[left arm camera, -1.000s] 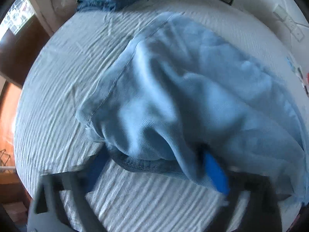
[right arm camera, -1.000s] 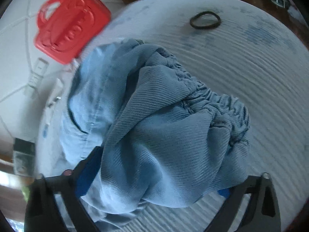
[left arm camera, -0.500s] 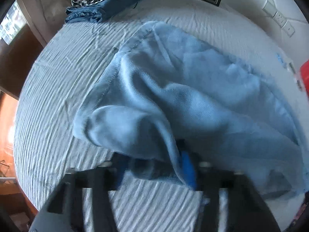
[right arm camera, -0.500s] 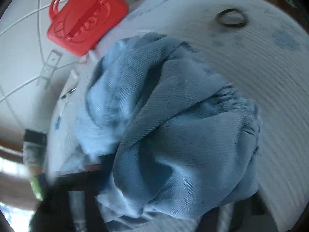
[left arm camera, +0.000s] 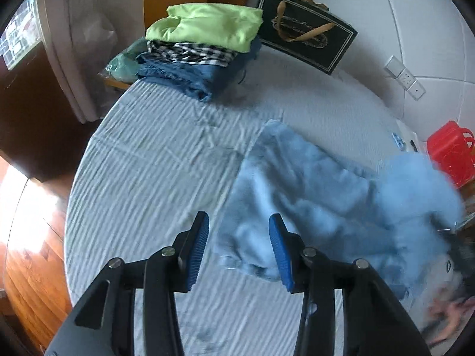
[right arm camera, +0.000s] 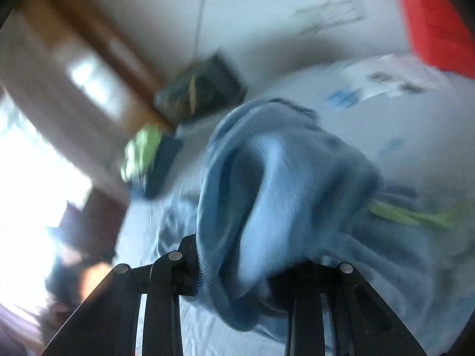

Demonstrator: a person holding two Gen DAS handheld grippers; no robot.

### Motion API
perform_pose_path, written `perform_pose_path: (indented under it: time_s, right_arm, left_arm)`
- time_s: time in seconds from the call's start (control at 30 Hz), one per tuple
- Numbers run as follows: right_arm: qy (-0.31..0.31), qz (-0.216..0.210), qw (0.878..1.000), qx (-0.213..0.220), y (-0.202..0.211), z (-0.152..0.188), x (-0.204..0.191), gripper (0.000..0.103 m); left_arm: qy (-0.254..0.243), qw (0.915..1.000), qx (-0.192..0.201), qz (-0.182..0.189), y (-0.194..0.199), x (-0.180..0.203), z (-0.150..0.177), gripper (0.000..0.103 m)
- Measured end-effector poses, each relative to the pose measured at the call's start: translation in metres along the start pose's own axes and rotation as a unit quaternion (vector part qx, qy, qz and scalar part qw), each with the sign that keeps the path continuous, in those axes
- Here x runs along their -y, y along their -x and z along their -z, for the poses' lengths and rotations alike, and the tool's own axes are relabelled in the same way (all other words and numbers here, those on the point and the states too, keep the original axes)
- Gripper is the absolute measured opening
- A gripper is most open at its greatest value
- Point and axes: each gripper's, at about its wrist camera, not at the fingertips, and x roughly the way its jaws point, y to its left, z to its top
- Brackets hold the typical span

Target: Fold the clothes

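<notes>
Nearest the left wrist camera, the left gripper [left arm camera: 239,246] stands with its jaws parted and nothing pinched, its blue pads [left arm camera: 198,246] clear of cloth, poised above the near corner of the light blue garment [left arm camera: 311,201]. That garment lies spread across the striped bed sheet [left arm camera: 154,178], one end flat and the other rising to the right. That reads as a fold in progress, one half being carried over the other. Beyond the garment, at the far edge of the sheet, sits a stack of folded clothes [left arm camera: 202,44] topped by a lime green piece, likely the finished pile. A black gift bag [left arm camera: 308,44] leans against the wall beside the stack. To the right of the garment, off the sheet, is a red plastic case [left arm camera: 451,154]. The right wrist view, heavily blurred, shows what the left cannot. The right gripper [right arm camera: 240,279] has a thick bunch of the garment between its jaws, which are easing apart slightly, the cloth bulging up past them. It also shows a yellow-green strip on the cloth that I cannot identify. Only the left view gives the sheet's layout clearly.
</notes>
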Motion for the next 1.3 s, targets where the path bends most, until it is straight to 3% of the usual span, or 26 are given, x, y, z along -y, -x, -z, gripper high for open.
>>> perform_pose_path:
  time_s: [0.03,0.07,0.13,0.2,0.3,0.37,0.47,0.53,0.6,0.73,0.83,0.87,0.9,0.93,0.97,1.03,1.1,1.2,1.27,1.3]
  right_arm:
    - [0.007,0.008,0.999,-0.031,-0.026,0.013,-0.012,0.045]
    - [0.014,0.016,0.998,-0.063,-0.052,0.025,-0.023,0.057]
    - [0.026,0.021,0.991,-0.13,-0.089,0.049,-0.036,0.064]
    - [0.034,0.024,0.989,-0.141,-0.087,0.062,-0.038,0.064]
    - [0.012,0.004,0.994,-0.111,-0.039,0.06,-0.019,0.067]
    - [-0.01,0.015,0.998,-0.066,0.008,0.052,0.008,0.081]
    - [-0.048,0.078,0.996,-0.022,0.063,0.056,0.059,0.087]
    - [-0.087,0.117,0.989,-0.022,0.079,0.064,0.098,0.087]
    - [-0.13,0.129,0.983,-0.03,0.091,0.074,0.137,0.087]
    - [-0.171,0.114,0.978,-0.045,0.09,0.082,0.184,0.087]
    - [-0.179,0.097,0.978,-0.054,0.088,0.091,0.179,0.087]
    - [-0.181,0.091,0.977,-0.057,0.087,0.093,0.18,0.087]
    - [-0.183,0.086,0.977,-0.059,0.087,0.095,0.18,0.087]
    - [-0.184,0.08,0.978,-0.063,0.083,0.094,0.181,0.088]
    - [-0.182,0.077,0.978,-0.066,0.076,0.093,0.177,0.09]
    - [-0.173,0.077,0.979,-0.07,0.063,0.089,0.173,0.09]
    - [-0.159,0.082,0.98,-0.084,0.046,0.085,0.167,0.09]
    - [-0.146,0.102,0.978,-0.112,0.032,0.084,0.155,0.074]
    - [-0.141,0.097,0.978,-0.121,0.026,0.086,0.148,0.074]
    - [-0.137,0.094,0.977,-0.13,0.022,0.087,0.144,0.074]
  left_arm:
    - [0.001,1.0,-0.005,0.002,-0.001,-0.003,0.002,0.042]
    - [0.001,0.9999,-0.01,0.004,-0.002,-0.006,0.004,0.049]
    - [0.001,0.9998,-0.018,0.011,-0.007,-0.005,0.005,0.067]
    - [-0.002,0.9992,-0.027,0.029,-0.014,0.005,0.007,0.08]
    - [-0.014,0.9968,-0.044,0.066,-0.024,0.027,0.008,0.081]
    - [-0.03,0.9946,-0.047,0.088,-0.03,0.053,0.009,0.081]
    - [-0.057,0.9918,-0.048,0.103,-0.032,0.098,0.013,0.082]
    - [-0.084,0.99,-0.05,0.102,-0.032,0.131,0.019,0.087]
    - [-0.127,0.9864,-0.042,0.095,-0.029,0.167,0.026,0.103]
    - [-0.223,0.9732,-0.025,0.051,-0.039,0.233,0.046,0.103]
    - [-0.279,0.9596,-0.033,-0.005,-0.073,0.264,0.055,0.103]
    - [-0.296,0.9542,-0.036,-0.025,-0.086,0.272,0.059,0.097]
    - [-0.306,0.9504,-0.041,-0.037,-0.099,0.275,0.062,0.082]
    - [-0.311,0.9484,-0.046,-0.043,-0.107,0.274,0.064,0.038]
    - [-0.305,0.95,-0.052,-0.04,-0.112,0.27,0.063,0.032]
    - [-0.285,0.9567,-0.051,-0.029,-0.105,0.257,0.054,0.023]
    - [-0.263,0.9641,-0.024,-0.029,-0.078,0.239,0.042,0.022]
    - [-0.19,0.9817,0.009,-0.008,-0.032,0.182,0.017,0.022]
    - [-0.139,0.9899,0.011,-0.022,-0.025,0.133,0.005,0.022]
    - [-0.117,0.9927,-0.007,-0.03,-0.036,0.111,0.004,0.023]
